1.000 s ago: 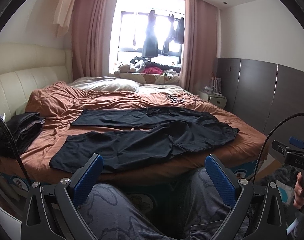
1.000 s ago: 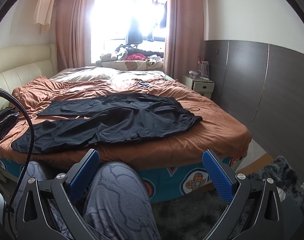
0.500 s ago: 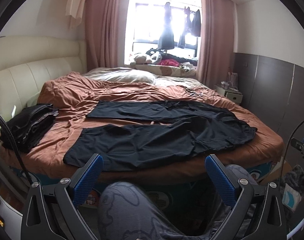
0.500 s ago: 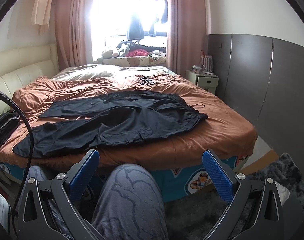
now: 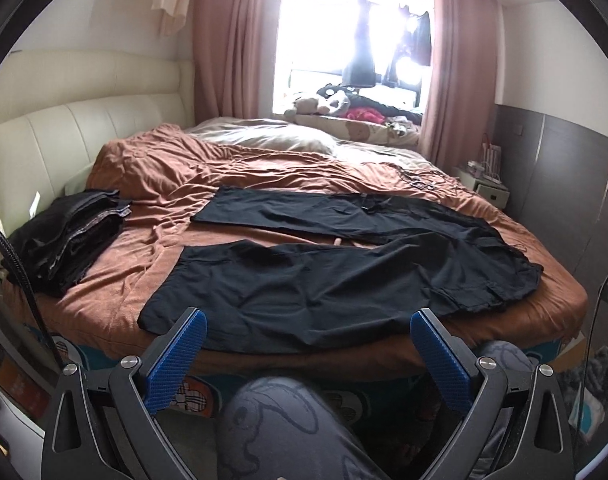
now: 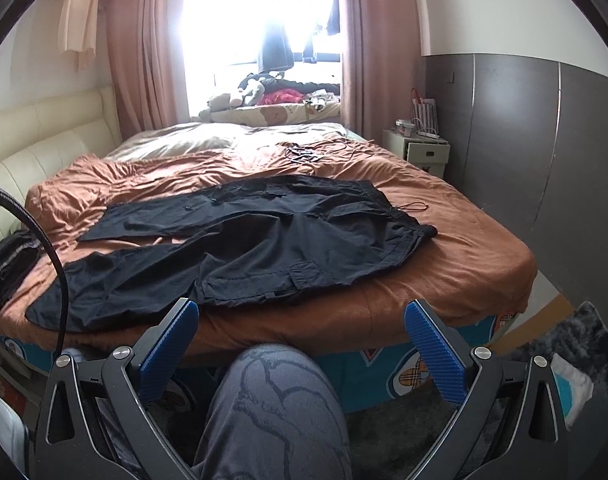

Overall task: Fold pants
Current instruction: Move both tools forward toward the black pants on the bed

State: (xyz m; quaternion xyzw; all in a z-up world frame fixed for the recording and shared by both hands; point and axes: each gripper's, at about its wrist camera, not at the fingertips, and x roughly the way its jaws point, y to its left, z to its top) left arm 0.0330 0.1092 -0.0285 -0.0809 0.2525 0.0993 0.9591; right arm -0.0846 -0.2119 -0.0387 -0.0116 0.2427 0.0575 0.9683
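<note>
Black pants (image 5: 324, 276) lie spread flat on the brown bedspread (image 5: 164, 184), legs to the left, waistband to the right. They also show in the right wrist view (image 6: 256, 240), with a cargo pocket near the front edge. My left gripper (image 5: 308, 344) is open and empty, held off the bed's near edge in front of the near leg. My right gripper (image 6: 302, 334) is open and empty, off the near edge in front of the waist end. Neither touches the pants.
A stack of folded dark clothes (image 5: 64, 236) sits at the bed's left side by the cream headboard (image 5: 64, 128). A person's knee in grey patterned trousers (image 6: 272, 412) is between the fingers. A bedside table (image 6: 418, 150) and dark wall panels (image 6: 544, 140) stand to the right. Cables (image 6: 304, 154) lie on the far bedspread.
Both grippers have moved closer to the bed and a little upward; the left view has swung left, bringing the folded stack more into view. Both stay open.
</note>
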